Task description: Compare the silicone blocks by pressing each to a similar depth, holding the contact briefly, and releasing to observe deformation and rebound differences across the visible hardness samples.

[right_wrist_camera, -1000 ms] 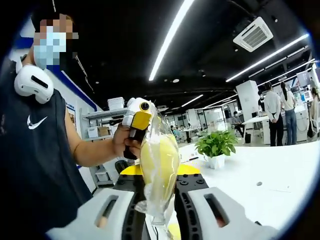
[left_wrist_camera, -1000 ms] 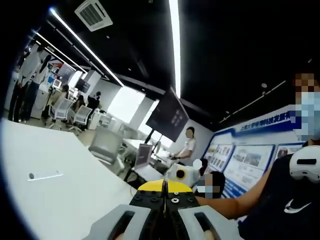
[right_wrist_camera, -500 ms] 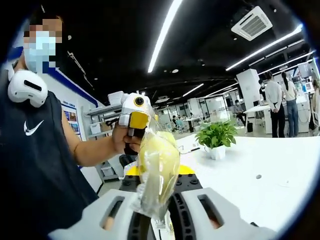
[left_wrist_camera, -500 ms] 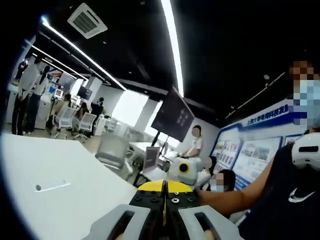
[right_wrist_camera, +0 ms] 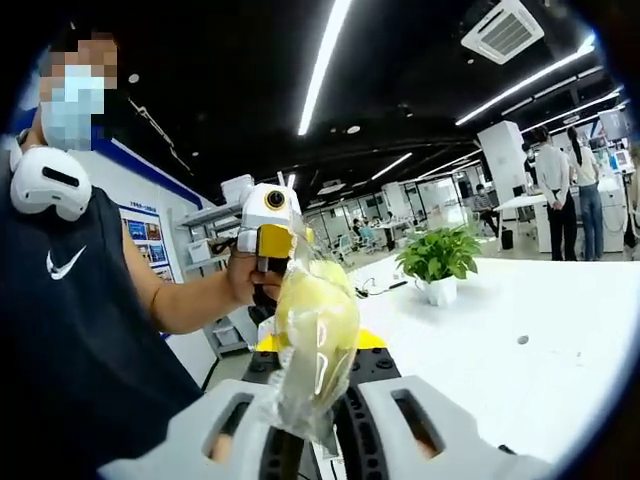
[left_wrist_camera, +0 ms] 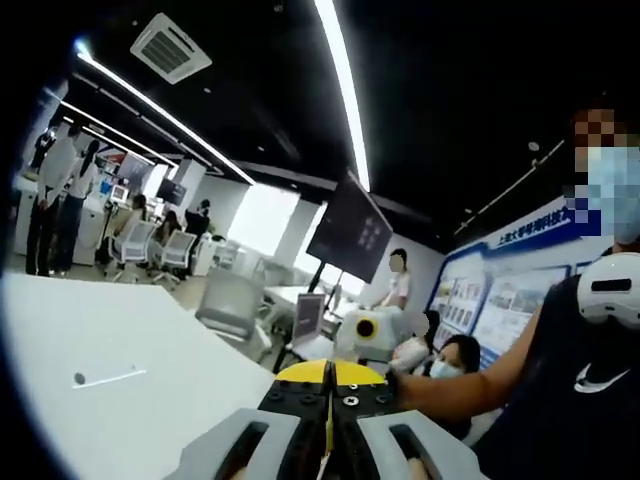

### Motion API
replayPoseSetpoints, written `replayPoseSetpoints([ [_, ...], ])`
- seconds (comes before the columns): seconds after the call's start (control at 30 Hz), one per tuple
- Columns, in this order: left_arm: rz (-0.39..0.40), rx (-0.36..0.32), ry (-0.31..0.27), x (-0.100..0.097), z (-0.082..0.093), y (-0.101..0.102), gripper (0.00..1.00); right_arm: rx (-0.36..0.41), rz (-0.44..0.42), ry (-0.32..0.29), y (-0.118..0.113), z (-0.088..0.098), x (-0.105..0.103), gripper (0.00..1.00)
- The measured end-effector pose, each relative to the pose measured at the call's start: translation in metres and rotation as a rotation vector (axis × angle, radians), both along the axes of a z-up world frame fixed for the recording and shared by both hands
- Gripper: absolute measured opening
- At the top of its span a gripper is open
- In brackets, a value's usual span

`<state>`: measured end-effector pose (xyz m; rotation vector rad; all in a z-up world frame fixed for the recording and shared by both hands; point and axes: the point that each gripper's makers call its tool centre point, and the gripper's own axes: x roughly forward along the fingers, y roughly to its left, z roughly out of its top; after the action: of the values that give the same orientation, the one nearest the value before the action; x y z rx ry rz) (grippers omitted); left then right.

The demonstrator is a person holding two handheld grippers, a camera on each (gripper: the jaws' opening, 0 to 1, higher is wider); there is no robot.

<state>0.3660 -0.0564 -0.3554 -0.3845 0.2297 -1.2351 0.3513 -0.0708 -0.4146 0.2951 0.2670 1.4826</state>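
Nearest in the right gripper view, the right gripper (right_wrist_camera: 312, 425) is clamped on a yellow block (right_wrist_camera: 316, 320) wrapped in clear plastic, the wrap's lower edge pinched between the jaws and the block's body standing up above them, tilted a little. The bite looks to be on the wrapper and the block's bottom end, not on its middle, so the main risk is that the block slips or swings out: slick plastic under a narrow hold could slide, and a squeeze made here would crumple the wrap more than press the silicone, giving a poor read of depth and rebound. Held up in the air with nothing behind it, the block could also just bend away from any push.

Just past the block, a hand (right_wrist_camera: 248, 285) grips the left gripper (right_wrist_camera: 268, 215), close behind the block; whether it touches the wrap I cannot tell. In the left gripper view the left gripper (left_wrist_camera: 327, 445) has its jaws closed together on nothing.

Farther off lies a white table (right_wrist_camera: 520, 370) with a potted plant (right_wrist_camera: 438, 262) on it, well away from the block. Beyond are office desks and people standing
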Motion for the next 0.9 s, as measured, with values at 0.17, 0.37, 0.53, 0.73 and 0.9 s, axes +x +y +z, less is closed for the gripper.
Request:
replayPoseSetpoints([
  [0.17, -0.034, 0.011, -0.016, 0.007, -0.004, 0.001, 0.00, -0.007, -0.040, -0.039, 0.002, -0.004, 0.006, 0.02],
  [0.37, -0.081, 0.024, -0.018, 0.011, -0.004, 0.008, 0.00, -0.018, -0.094, -0.058, 0.009, -0.004, 0.012, 0.02],
  [0.53, -0.092, 0.046, -0.040, 0.009, -0.001, 0.017, 0.00, -0.027, -0.099, -0.065, 0.019, -0.002, 0.010, 0.02],
  [0.73, -0.076, 0.025, -0.035, 0.010, -0.007, 0.024, 0.00, -0.050, -0.104, -0.061, 0.024, -0.006, 0.011, 0.01],
  [0.9, -0.083, 0.010, -0.031, 0.008, -0.008, 0.027, 0.00, -0.053, -0.094, -0.037, 0.026, -0.007, 0.008, 0.00],
])
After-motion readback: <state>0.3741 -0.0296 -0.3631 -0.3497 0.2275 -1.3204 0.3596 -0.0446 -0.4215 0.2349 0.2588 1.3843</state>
